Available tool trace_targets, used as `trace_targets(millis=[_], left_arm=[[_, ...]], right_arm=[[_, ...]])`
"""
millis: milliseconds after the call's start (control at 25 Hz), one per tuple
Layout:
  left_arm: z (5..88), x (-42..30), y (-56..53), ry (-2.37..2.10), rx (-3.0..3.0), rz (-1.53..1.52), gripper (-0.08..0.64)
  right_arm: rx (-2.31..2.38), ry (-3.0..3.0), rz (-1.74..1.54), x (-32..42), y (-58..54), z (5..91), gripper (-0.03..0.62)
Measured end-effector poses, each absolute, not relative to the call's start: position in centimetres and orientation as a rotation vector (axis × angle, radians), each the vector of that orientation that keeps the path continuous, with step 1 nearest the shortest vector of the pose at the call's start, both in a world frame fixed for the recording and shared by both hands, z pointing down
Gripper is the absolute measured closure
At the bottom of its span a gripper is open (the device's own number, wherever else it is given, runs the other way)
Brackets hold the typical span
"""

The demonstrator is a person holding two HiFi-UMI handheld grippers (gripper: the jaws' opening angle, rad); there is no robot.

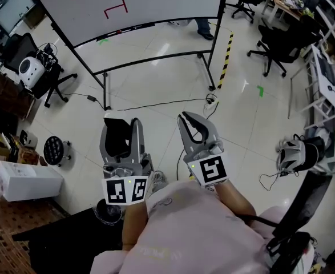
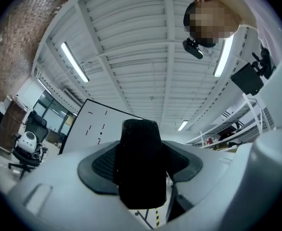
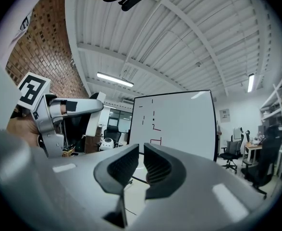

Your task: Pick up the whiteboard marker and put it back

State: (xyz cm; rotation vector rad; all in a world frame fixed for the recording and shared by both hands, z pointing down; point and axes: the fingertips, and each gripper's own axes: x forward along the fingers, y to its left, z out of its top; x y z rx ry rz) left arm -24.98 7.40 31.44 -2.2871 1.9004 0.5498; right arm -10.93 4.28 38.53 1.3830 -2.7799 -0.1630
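Observation:
My left gripper (image 1: 121,124) is held low in front of the person, shut on a black textured block (image 1: 118,139). In the left gripper view the block (image 2: 140,170) fills the gap between the two pads. To its right my right gripper (image 1: 185,119) is shut with nothing in it; its pads (image 3: 126,165) nearly meet. The whiteboard (image 1: 133,4), with red marks, stands on a wheeled frame across the floor ahead. It also shows as the whiteboard (image 3: 179,124) and the whiteboard (image 2: 100,124). Small items lie on its ledge (image 1: 119,32), too small to tell. I cannot make out a marker.
Black office chairs (image 1: 278,41) stand at the back right, one more (image 1: 24,47) at the left beside a white device (image 1: 30,70). A cable (image 1: 156,104) and yellow-black tape (image 1: 224,61) cross the floor. Shelving (image 1: 327,96) lines the right; a white box (image 1: 27,178) sits at the left.

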Motion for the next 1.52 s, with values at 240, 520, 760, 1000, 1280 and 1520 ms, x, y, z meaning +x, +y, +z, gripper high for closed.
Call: trace_targets(millis=[240, 520, 760, 1000, 1280, 1520], left_arm=[[30.5, -25.6, 7.9, 1.865, -2.285, 0.609, 0.291], [31.6, -23.9, 7.6, 1.884, -2.326, 0.598, 0.291], [32.3, -22.9, 7.3, 1.894, -2.356, 0.603, 0.291], [32.7, -21.2, 6.8, 1.887, -2.381, 0.587, 0.291], [32.3, -20.7, 5.7, 1.881, -2.368, 0.591, 0.291], [32.3, -18.6, 4.0, 1.892, -2.363, 0.61, 0.291]], right_arm=[[1.332, -2.762, -0.207, -12.7, 4.2, 38.2, 0.557], [1.322, -2.774, -0.236, -11.9, 4.7, 38.2, 0.557], [1.319, -2.77, -0.256, -11.0, 4.9, 38.6, 0.558], [1.343, -2.776, -0.263, -9.4, 4.5, 38.6, 0.558], [1.36, -2.785, -0.233, -8.3, 3.3, 38.7, 0.56], [1.377, -2.779, -0.239, -5.3, 1.8, 38.4, 0.56]])
